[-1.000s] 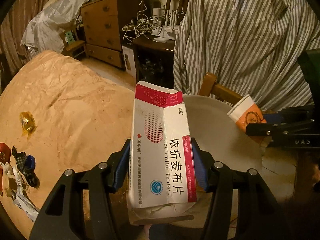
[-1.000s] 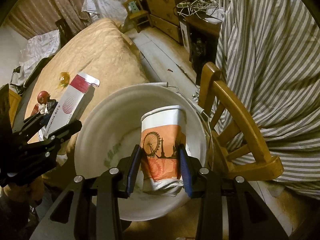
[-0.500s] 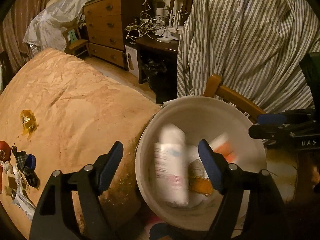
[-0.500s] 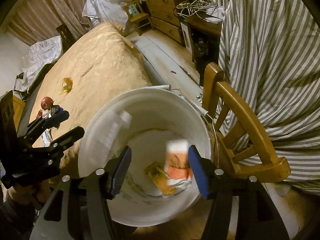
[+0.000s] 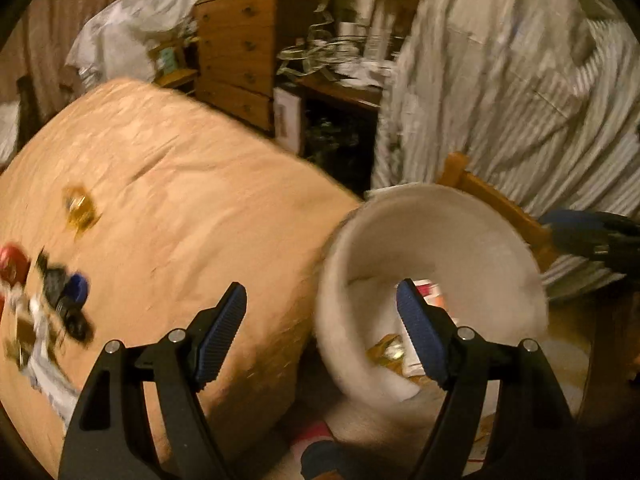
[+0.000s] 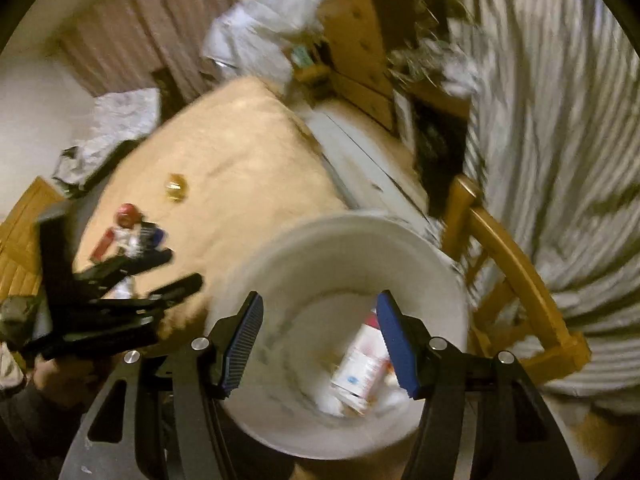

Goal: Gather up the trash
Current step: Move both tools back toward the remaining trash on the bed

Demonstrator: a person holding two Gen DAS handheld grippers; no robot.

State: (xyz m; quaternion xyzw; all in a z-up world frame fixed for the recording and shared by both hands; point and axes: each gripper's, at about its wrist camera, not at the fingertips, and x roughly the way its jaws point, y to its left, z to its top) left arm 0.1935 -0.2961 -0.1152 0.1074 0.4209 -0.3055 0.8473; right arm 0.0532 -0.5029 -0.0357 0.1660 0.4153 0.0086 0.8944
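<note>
The left gripper (image 5: 321,312) fills the lower centre of its own view, jaws spread wide and holding nothing, one blue-padded finger over the tan bedspread (image 5: 180,208) and the other over the white bucket (image 5: 532,280). The right gripper (image 6: 319,322) sits at the bottom of its frame, jaws likewise wide apart and empty, directly above the bucket's mouth.

Both views are motion-blurred. The bedspread runs across the left half of each frame; a wooden chair (image 6: 516,264) stands right of the bucket, against striped fabric (image 6: 560,140). A wooden dresser (image 5: 240,60) sits at upper centre.

Inside the bucket lies a white-and-red medicine box (image 6: 362,360), tilted, among other scraps. On the bedspread at left remain an amber wrapper (image 5: 80,210) and a cluster of small litter (image 5: 44,300).
</note>
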